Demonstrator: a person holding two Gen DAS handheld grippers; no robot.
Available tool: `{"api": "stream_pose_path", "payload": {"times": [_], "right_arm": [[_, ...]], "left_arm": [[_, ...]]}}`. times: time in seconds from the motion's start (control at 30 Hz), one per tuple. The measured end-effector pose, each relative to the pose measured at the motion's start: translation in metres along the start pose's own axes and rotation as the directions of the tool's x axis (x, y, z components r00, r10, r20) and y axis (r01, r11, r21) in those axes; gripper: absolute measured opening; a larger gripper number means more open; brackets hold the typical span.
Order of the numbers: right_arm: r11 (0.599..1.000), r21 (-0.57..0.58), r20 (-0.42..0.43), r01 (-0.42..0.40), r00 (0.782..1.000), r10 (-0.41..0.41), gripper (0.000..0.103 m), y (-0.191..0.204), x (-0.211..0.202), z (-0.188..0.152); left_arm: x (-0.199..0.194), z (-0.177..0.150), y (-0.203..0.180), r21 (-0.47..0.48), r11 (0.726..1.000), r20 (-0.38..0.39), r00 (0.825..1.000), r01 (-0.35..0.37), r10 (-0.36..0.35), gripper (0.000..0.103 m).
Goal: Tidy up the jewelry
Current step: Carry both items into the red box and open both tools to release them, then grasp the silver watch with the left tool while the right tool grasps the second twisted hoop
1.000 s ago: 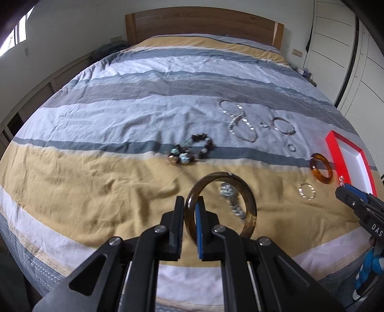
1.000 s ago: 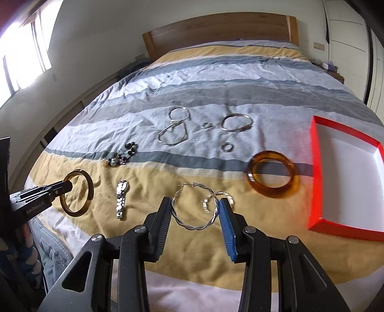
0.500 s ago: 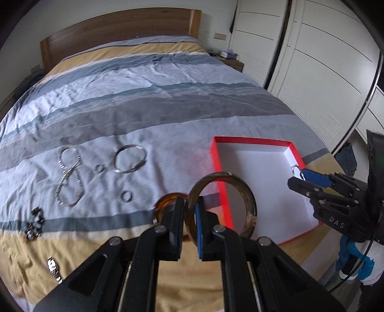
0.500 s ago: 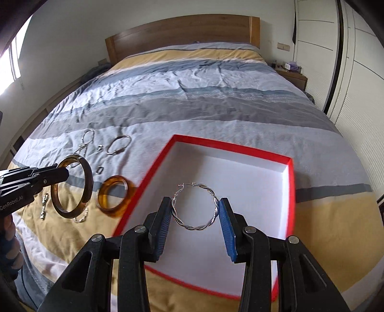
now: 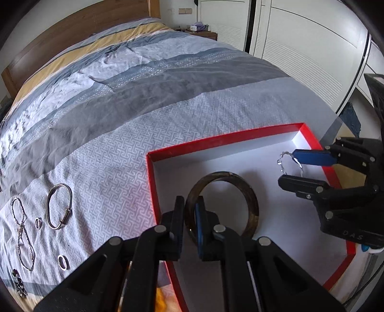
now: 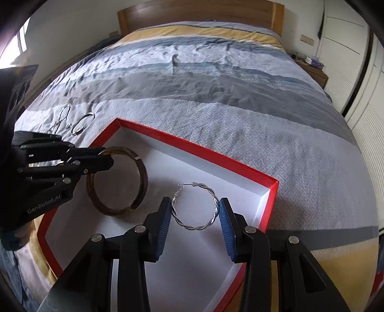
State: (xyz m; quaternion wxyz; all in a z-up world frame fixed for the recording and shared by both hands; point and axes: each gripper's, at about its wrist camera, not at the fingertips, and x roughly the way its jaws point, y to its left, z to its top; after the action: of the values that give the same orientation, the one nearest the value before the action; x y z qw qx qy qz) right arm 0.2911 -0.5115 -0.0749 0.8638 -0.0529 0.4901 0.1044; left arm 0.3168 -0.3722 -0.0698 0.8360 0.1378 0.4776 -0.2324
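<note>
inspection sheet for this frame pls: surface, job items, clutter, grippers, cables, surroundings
Surface: striped bedspread, wrinkled.
Job's things: red tray with a white inside, on the bed; dark bangle and twisted silver hoop, both held over the tray; silver bracelet, chain, two small rings and beaded piece lie on the bedspread outside the tray.
Clutter: nothing seen on the bed.
Grippers: left gripper shut on the bangle's rim; right gripper shut on the hoop across its width.
Cables: nothing seen.
Surroundings: wooden headboard, white wardrobe doors, nightstand.
</note>
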Motion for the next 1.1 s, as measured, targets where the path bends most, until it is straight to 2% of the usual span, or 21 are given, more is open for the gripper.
{"api": "stream_pose_path", "payload": {"times": [0.17, 0.3, 0.47, 0.63, 0.77, 0.97, 1.1], "right_arm": [[0.996, -0.086, -0.048, 0.000, 0.999, -0.004, 0.040, 0.002, 0.012, 0.000], [0.987, -0.159, -0.069, 0.035, 0.997, -0.046, 0.040, 0.010, 0.020, -0.002], [0.985, -0.167, -0.076, 0.040, 0.996, -0.053, 0.043, 0.009, 0.020, -0.001], [0.981, -0.178, -0.066, 0.073, 0.994, -0.086, 0.048, 0.013, 0.008, -0.002], [0.985, -0.146, -0.035, 0.092, 0.995, -0.098, 0.050, 0.014, -0.024, -0.007], [0.995, -0.060, 0.035, 0.086, 0.996, -0.084, 0.052, 0.035, -0.092, -0.019], [0.998, -0.015, 0.080, 0.053, 0.995, -0.052, 0.055, 0.070, -0.136, -0.032]], "left_arm": [[0.012, 0.001, 0.003, 0.017, 1.000, -0.005, 1.000, -0.010, 0.010, 0.008], [0.015, 0.004, 0.006, 0.004, 1.000, -0.006, 1.000, -0.004, 0.004, 0.009], [0.014, 0.005, 0.007, -0.002, 1.000, -0.002, 1.000, 0.002, -0.002, 0.010], [0.001, 0.006, 0.009, -0.024, 0.998, 0.007, 0.998, 0.055, -0.055, 0.015], [-0.033, 0.001, 0.012, -0.027, 0.998, 0.057, 0.997, 0.050, -0.048, 0.031], [-0.112, -0.028, 0.040, -0.061, 0.998, 0.124, 0.992, 0.034, -0.027, 0.031], [-0.173, -0.061, 0.078, -0.098, 0.995, 0.151, 0.988, -0.030, 0.044, 0.031]]}}
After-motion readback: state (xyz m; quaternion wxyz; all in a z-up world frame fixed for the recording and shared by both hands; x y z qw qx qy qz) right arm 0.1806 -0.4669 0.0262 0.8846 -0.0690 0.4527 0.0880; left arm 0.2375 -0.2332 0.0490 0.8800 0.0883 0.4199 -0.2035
